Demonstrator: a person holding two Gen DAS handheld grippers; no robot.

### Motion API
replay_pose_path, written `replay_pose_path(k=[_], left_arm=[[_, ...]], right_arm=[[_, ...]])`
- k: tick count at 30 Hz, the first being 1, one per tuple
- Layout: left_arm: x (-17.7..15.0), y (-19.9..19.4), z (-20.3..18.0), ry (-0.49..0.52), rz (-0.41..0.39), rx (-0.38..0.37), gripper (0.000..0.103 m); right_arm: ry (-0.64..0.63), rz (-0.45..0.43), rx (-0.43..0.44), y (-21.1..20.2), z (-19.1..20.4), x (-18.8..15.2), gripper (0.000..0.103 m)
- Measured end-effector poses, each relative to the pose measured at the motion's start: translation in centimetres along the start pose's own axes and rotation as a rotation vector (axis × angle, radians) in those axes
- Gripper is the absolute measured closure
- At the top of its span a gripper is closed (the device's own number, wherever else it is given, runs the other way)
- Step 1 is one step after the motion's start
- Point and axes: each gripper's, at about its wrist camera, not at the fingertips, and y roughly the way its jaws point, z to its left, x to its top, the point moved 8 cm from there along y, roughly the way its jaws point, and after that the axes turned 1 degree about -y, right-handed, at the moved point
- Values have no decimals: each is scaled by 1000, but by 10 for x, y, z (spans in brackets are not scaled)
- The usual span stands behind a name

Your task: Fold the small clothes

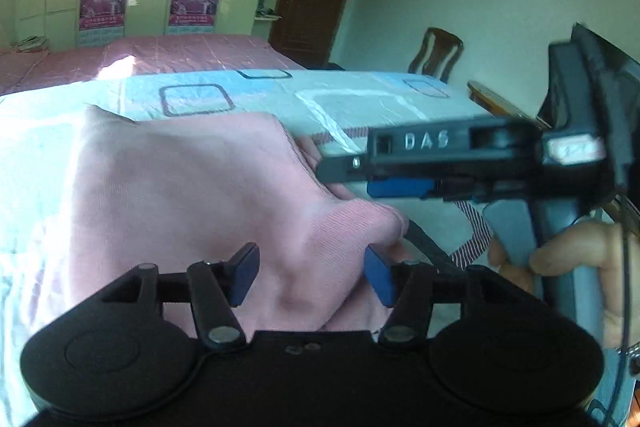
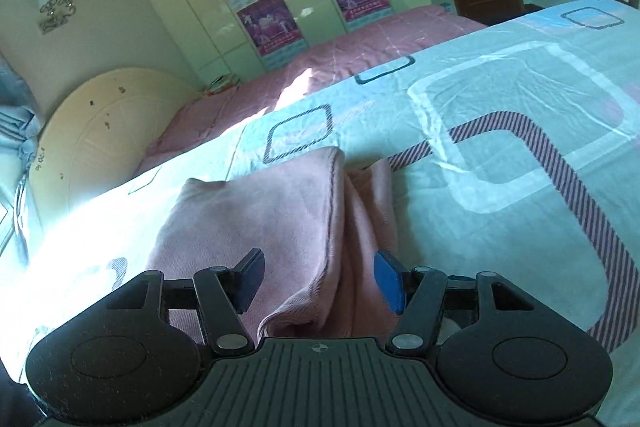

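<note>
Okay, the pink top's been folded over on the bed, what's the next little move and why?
Probably bring the right tongs down onto the loose flap of the pink top to flatten it: both tongs are open, holding nothing, and the fold looks bunched.

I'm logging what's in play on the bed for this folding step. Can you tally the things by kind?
Pink garment: 1
Patterned bedsheet: 1
Hand-held grippers: 2, left hand-held gripper and right hand-held gripper, both open
Total: 4
</note>
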Motion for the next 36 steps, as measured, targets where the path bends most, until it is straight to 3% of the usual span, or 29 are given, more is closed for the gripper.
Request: replay_pose_path(k=[3,7,13,14,15,20,25,27,30,34,36], left_arm=[[10,-22,31,-29,-56,97,43],[13,-26,66,-86,-57,198,44],[20,-18,92,-166,-62,239,44],[20,-19,94,-174,-61,245,44],[20,-18,97,-181,-61,244,44],[22,-14,100,-168,-59,242,44],[28,-12,90,-151,-91,203,43],[28,-8,85,-146,-89,190,42],[20,2,81,-138,-55,189,41],[10,11,84,-107,-17,234,40],[9,10,87,-118,-13,234,38]], right_arm=[[6,53,8,23,1,-10,43],[-5,77,-23,47,-8,-19,43],[-46,70,0,62,-3,-15,44],[-48,75,6,66,-2,-14,65],[-43,84,11,70,-1,-14,77],[-47,77,14,68,-2,-8,92],[-147,-10,-43,36,6,10,93],[-127,-25,-72,26,-1,11,93],[-74,69,-46,42,-16,-5,93],[-4,77,-32,43,-25,-5,91],[-2,58,-29,29,-25,-3,83]])
